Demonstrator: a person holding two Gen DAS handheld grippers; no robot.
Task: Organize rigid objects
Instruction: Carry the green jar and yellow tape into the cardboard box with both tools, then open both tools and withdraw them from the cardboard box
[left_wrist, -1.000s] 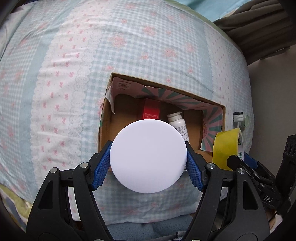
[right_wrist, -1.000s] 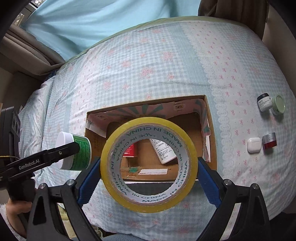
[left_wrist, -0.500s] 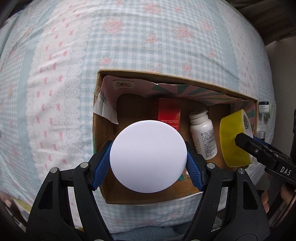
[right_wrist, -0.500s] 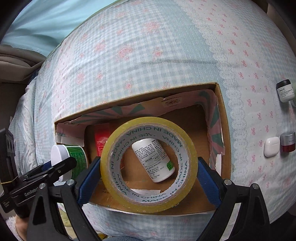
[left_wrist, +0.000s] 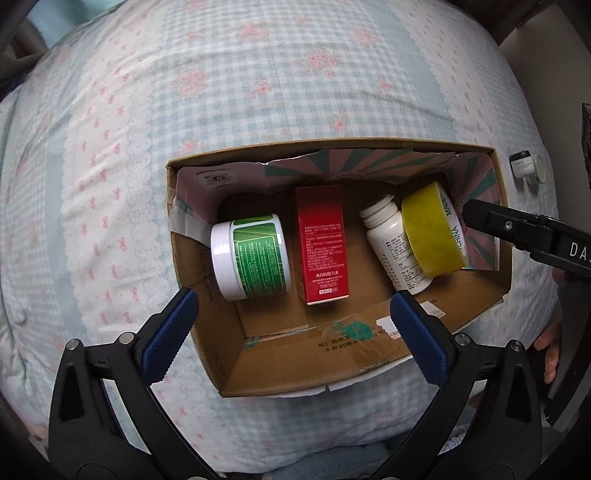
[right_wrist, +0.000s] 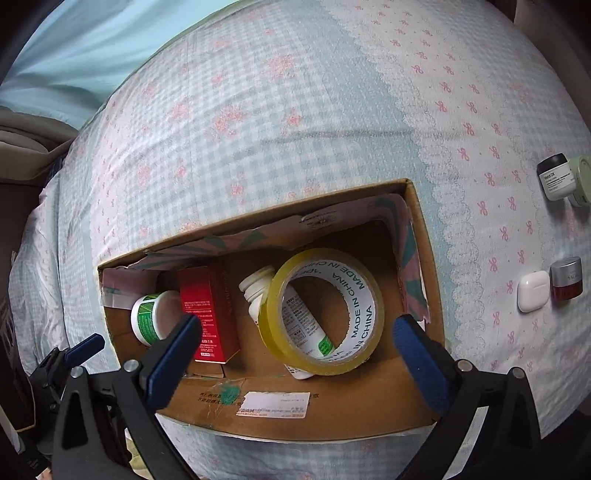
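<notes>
Both grippers' jaws opening, left gripper (left_wrist: 291, 325) above jar (left_wrist: 251, 256), right gripper (right_wrist: 295, 349) above tape roll (right_wrist: 321, 312).

Cardboard box (left_wrist: 369, 373) on the bed (left_wrist: 258, 92) holds, left wall to right: jar (left_wrist: 251, 256), carton (left_wrist: 323, 243), pill bottle (left_wrist: 391, 240), tape roll (left_wrist: 430, 232).

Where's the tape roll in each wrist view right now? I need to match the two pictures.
Left wrist: tape roll right of centre, in the box's right end, leaning on the white bottle.
Right wrist: tape roll centre frame, hole facing the camera, over the same bottle.
Shared landmark: the red carton, left of the bottle in both.
</notes>
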